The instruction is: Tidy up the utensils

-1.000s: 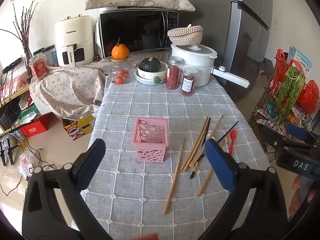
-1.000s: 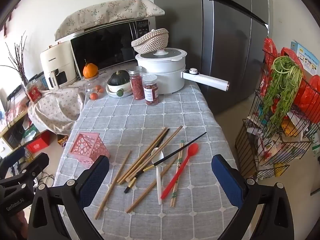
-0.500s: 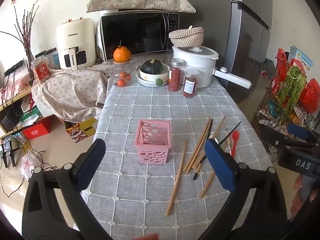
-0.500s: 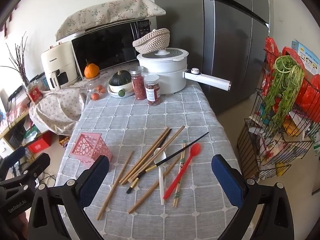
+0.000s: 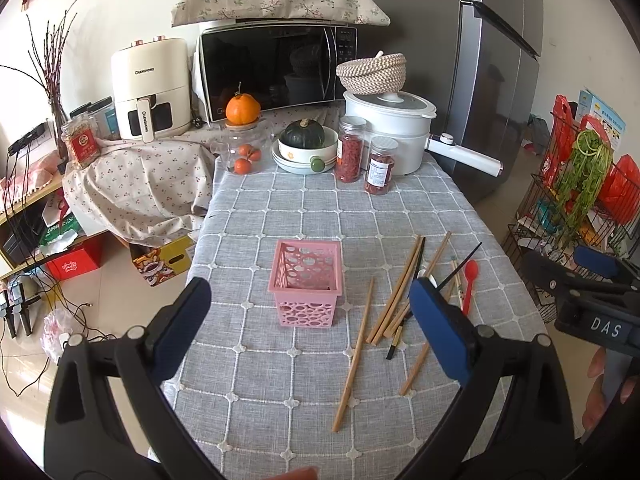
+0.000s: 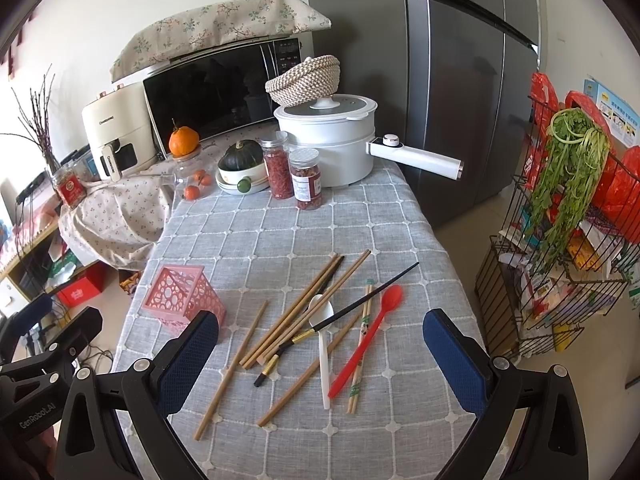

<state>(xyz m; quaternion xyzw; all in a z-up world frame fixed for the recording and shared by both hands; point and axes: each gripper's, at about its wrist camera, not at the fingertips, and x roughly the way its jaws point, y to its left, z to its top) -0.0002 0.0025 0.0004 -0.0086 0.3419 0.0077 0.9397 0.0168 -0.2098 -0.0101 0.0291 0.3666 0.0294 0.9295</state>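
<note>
A pink perforated basket [image 5: 308, 280] stands empty on the grey checked tablecloth [image 5: 320, 208]; it also shows in the right wrist view [image 6: 182, 298]. To its right lie several wooden chopsticks [image 6: 304, 304], a black chopstick [image 6: 360, 304], a white spoon [image 6: 323, 344] and a red spoon [image 6: 368, 340]. My left gripper [image 5: 308, 328] is open and empty, hovering before the basket. My right gripper [image 6: 320, 356] is open and empty, above the utensil pile.
At the table's far end stand a white pot [image 6: 332, 140] with a long handle, two jars [image 6: 294, 176], a squash in a bowl [image 6: 240, 160] and a glass jar of oranges. A fridge stands behind; a wire rack [image 6: 560, 260] stands right.
Both grippers have moved slightly forward toward the table; the basket and utensils sit a little nearer in view. Nothing on the table has moved.
</note>
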